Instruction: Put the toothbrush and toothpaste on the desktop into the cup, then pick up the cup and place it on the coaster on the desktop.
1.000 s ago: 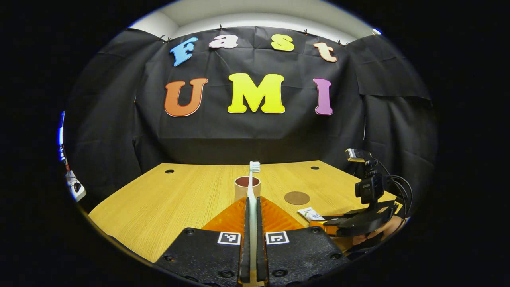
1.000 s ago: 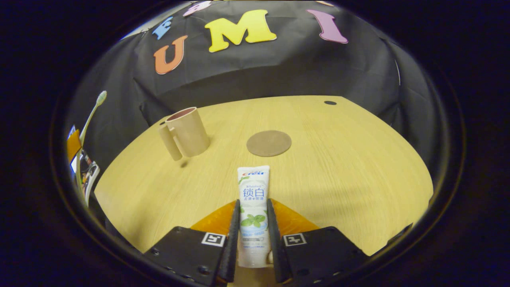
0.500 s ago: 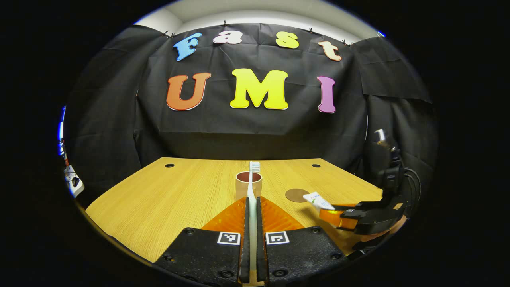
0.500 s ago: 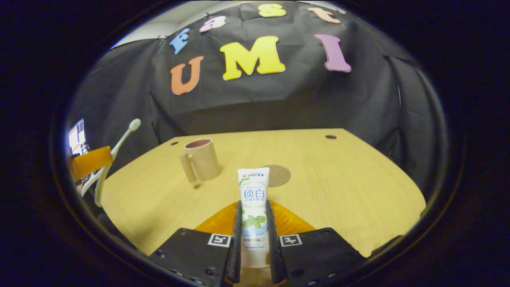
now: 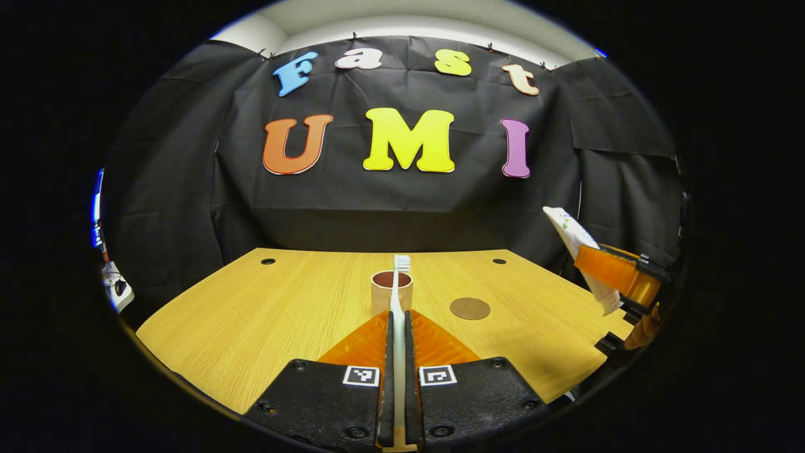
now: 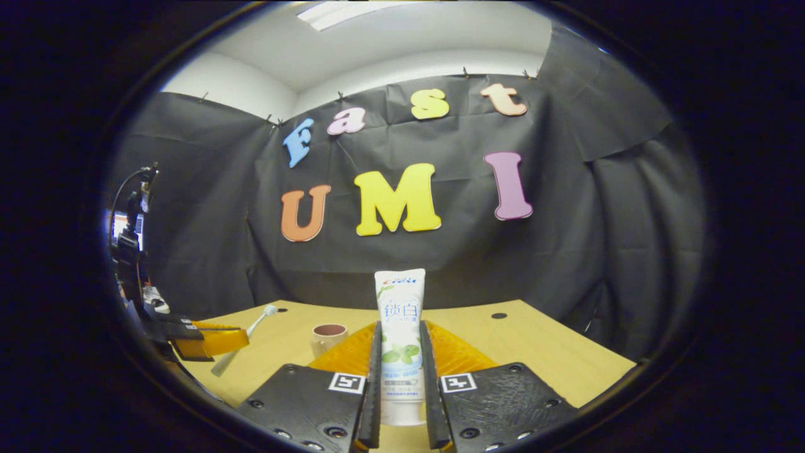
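- Two grippers are up over the desk [image 5: 264, 314], and each one has something clamped between its fingers.
- Left gripper [image 5: 396, 377], in the left gripper view: both fingers pinch the toothbrush [image 5: 397, 302] by its handle, and the white brush pokes straight out ahead, bristles at the far end.
- Right behind that brush tip stands the cup [image 5: 382, 296], upright on the desk, tan outside and reddish inside.
- Off to the cup's right lies the coaster [image 5: 470, 308], a flat brown disc on the bare wood, well apart from the cup.
- Right gripper [image 6: 400, 384], in the right gripper view: fingers pressed on both sides of the toothpaste [image 6: 400, 327], the white tube standing up tall between them, held clear above the desk.
- From the left gripper view the same tube [image 5: 575, 242] shows at the right edge, tilted, gripped by orange fingers, with a hand [image 5: 640, 328] just below.
- From the right gripper view the cup [image 6: 328, 336] sits low on the desk, left of the tube, and farther left the other gripper carries the toothbrush [image 6: 245, 336] slanting up toward the cup.
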